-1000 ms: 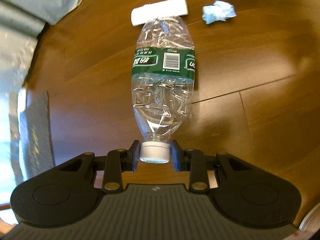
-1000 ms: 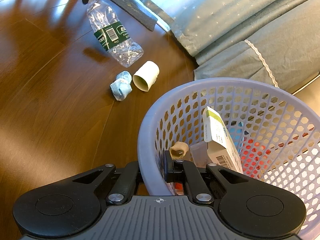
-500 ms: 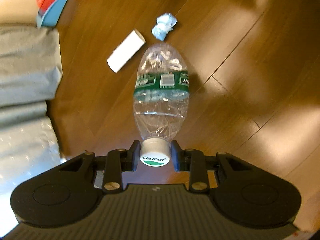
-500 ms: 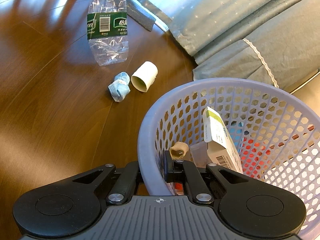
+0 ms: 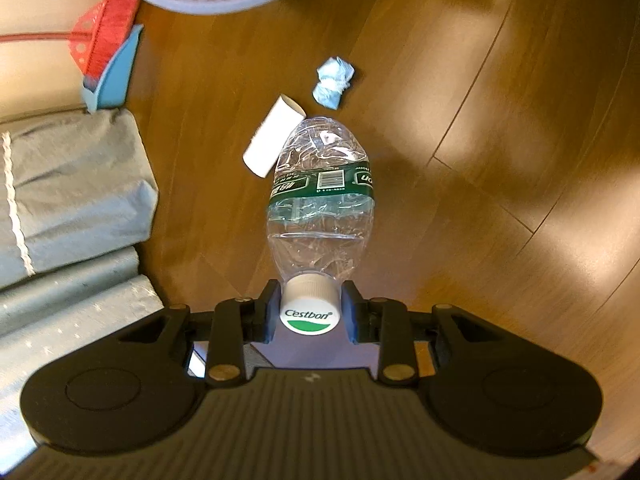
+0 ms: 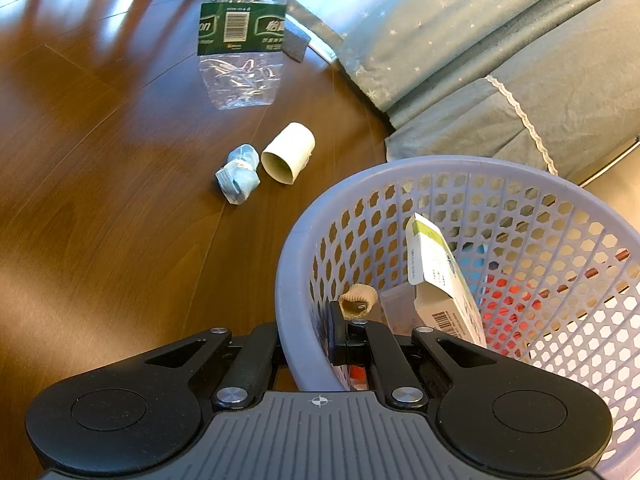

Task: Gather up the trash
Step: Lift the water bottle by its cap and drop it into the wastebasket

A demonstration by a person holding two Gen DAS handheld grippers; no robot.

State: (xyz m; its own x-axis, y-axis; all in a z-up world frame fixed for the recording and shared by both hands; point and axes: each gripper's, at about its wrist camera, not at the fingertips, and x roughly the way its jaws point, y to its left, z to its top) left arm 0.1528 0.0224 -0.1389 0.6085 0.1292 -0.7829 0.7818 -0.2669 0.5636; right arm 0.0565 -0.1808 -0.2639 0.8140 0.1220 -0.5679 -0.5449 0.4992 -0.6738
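My left gripper [image 5: 310, 308] pinches the white cap of one crushed plastic bottle [image 5: 320, 200], which hangs clear above the wooden floor [image 5: 480, 160]. On the floor beyond it I count one cardboard tube [image 5: 274, 140] at eleven o'clock and one crumpled blue mask [image 5: 334, 82] at twelve. My right gripper [image 6: 310, 344] is clamped on the near rim of one lavender basket [image 6: 460, 166]; inside I count one upright carton [image 6: 440, 276].

Left wrist view looks steeply down at the wooden floor [image 5: 500, 128]; basket [image 5: 208, 0] at its top edge. Right wrist view sits close against the basket [image 6: 288, 280] rim, angled forward. Shared: cardboard tube [image 5: 274, 140] [image 6: 289, 158], probably also the curtain.
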